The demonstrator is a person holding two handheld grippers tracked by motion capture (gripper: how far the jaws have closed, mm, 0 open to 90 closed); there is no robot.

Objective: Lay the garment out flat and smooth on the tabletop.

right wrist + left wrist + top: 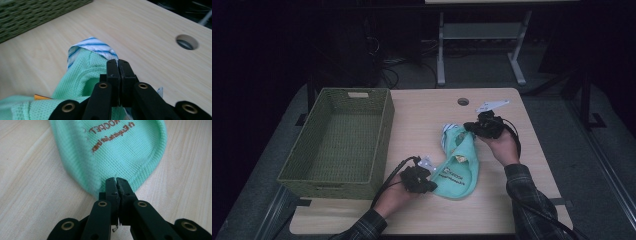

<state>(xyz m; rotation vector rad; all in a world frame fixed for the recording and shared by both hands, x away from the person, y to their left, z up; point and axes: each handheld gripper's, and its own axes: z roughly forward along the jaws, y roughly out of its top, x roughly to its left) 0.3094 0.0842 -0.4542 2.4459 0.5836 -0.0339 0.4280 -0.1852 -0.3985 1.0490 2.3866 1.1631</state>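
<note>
On the pale wooden table [422, 120], a mint-green knitted cloth with brown lettering and a blue-and-white striped lining [460, 162] is spread between the two hands, right of the basket and apart from it. Its rounded near edge is pinched by the left gripper [116, 180], whose jaws are closed tight on the hem. The far end, where the striped lining [92, 46] folds out, is clamped by the right gripper [117, 61], jaws likewise pressed together on the fabric and lifted a little off the tabletop. At the table's left side an olive-green woven rectangular basket [384, 135] is set; nothing is seen inside it. A round cable hole [463, 101] is cut near the far edge.
</note>
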